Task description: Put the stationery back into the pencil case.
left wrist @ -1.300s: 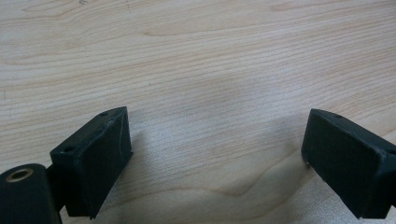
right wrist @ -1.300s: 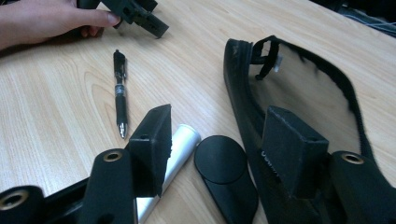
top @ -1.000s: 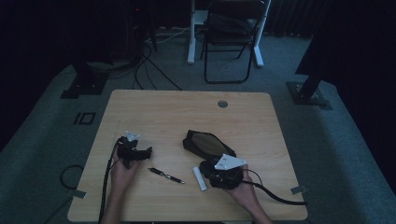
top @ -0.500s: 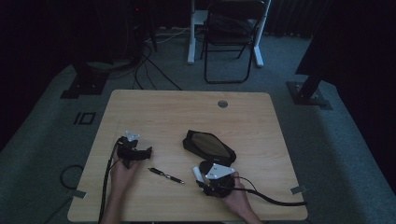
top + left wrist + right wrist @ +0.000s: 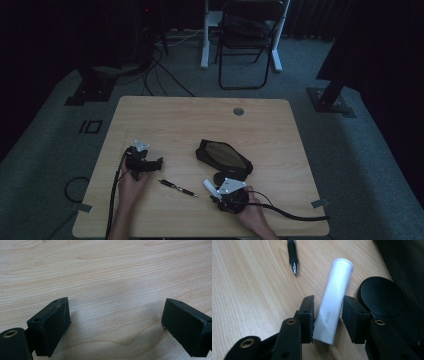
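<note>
A silver-white glue stick (image 5: 335,297) marked GLOO lies on the wooden table (image 5: 200,120), near the front edge. My right gripper (image 5: 328,302) straddles it. Its jaws have just been closing, and each pad touches a side of the slightly skewed tube. From above, the right gripper (image 5: 212,191) points left over the glue stick (image 5: 208,186). A black pen (image 5: 178,188) lies just left of it; its silver tip shows in the right gripper view (image 5: 293,255). My left gripper (image 5: 158,162) rests at the table's left, and its jaws (image 5: 116,312) stand wide open over bare wood.
A dark pouch (image 5: 223,156) lies mid-table, behind the right gripper. A black round disc (image 5: 380,296) sits beside the right jaw. A cable hole (image 5: 238,111) is near the far edge. A folding chair (image 5: 247,40) stands beyond the table.
My right gripper has come down and slightly toward the near edge, settling around the glue stick with its jaws narrowed. The left gripper, pen and pouch have not moved.
</note>
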`<control>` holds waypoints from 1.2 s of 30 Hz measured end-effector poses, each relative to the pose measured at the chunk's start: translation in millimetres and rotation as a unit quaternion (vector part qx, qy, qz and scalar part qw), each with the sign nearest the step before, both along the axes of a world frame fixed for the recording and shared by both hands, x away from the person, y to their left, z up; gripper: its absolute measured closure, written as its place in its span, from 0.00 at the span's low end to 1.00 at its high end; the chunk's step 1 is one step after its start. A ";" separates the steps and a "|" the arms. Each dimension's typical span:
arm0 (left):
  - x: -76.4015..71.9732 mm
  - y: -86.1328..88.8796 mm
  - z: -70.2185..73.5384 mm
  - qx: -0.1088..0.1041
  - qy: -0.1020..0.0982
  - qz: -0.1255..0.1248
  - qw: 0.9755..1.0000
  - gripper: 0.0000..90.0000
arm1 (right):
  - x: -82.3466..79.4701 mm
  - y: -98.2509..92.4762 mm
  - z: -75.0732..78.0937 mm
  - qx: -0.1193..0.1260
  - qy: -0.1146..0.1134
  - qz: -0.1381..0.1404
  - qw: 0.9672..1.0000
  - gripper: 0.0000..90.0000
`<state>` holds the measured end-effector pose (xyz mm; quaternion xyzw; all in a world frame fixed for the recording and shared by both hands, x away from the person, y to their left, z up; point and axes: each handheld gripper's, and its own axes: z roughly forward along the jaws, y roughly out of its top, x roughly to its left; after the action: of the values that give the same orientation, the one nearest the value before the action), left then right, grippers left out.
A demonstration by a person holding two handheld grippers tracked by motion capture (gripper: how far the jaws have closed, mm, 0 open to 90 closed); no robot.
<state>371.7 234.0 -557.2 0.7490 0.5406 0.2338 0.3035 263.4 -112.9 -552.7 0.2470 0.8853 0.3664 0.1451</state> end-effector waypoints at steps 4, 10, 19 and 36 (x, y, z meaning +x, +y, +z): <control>0.0 0.0 0.0 0.000 0.000 0.000 1.000 0.09 | -1.0 0.2 -1.5 -0.007 0.002 0.002 1.000 0.72; 0.0 0.0 0.0 0.000 0.000 0.000 1.000 0.09 | -0.5 -0.4 -1.7 -0.003 0.013 0.000 1.000 0.73; -0.2 0.0 0.1 0.001 0.000 -0.001 1.000 0.09 | 4.3 -5.1 -1.2 0.004 0.034 -0.006 0.999 0.76; -0.2 -0.1 0.1 0.001 0.000 0.000 1.000 0.09 | 6.8 -3.5 0.9 -0.005 0.035 -0.013 0.999 0.80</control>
<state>371.5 233.9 -557.1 0.7496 0.5401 0.2340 0.3028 270.2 -116.4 -551.8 0.2699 0.8883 0.3517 0.1201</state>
